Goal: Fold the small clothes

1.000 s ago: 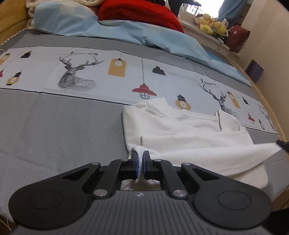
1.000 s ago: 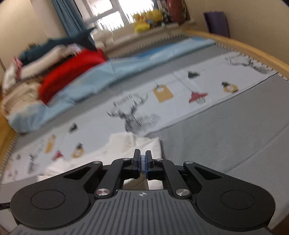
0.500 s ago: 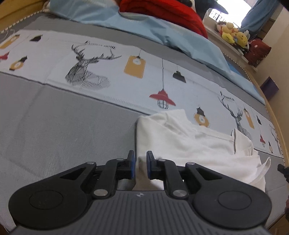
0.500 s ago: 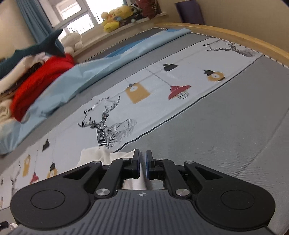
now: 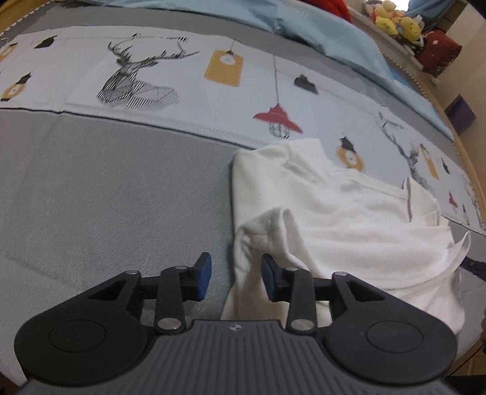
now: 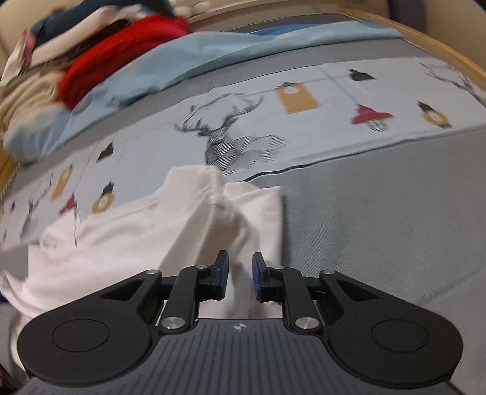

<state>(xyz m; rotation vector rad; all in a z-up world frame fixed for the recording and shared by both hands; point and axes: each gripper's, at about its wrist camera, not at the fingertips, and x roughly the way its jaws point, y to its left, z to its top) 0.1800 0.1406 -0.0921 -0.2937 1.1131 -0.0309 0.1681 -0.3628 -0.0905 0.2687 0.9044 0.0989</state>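
Observation:
A small white garment [image 5: 334,218] lies on the grey bedspread, partly folded, with a raised fold at its near left corner. My left gripper [image 5: 235,276] is open just above that near corner, holding nothing. The garment also shows in the right wrist view [image 6: 145,243], where a loose fold runs up its right side. My right gripper [image 6: 240,279] is open over the garment's near right edge, with cloth between the jaws but not clamped.
The bedspread has a pale printed band with deer and lamps [image 5: 212,76]. A light blue blanket [image 6: 197,54] and red and cream bedding [image 6: 115,51] are piled at the back. Soft toys [image 5: 391,21] sit on the sill. The wooden bed rim [image 6: 440,48] curves along the right.
Both grippers were shut on the white garment a second ago. Both have opened and let it go, and the cloth has dropped onto the bed in a loose fold.

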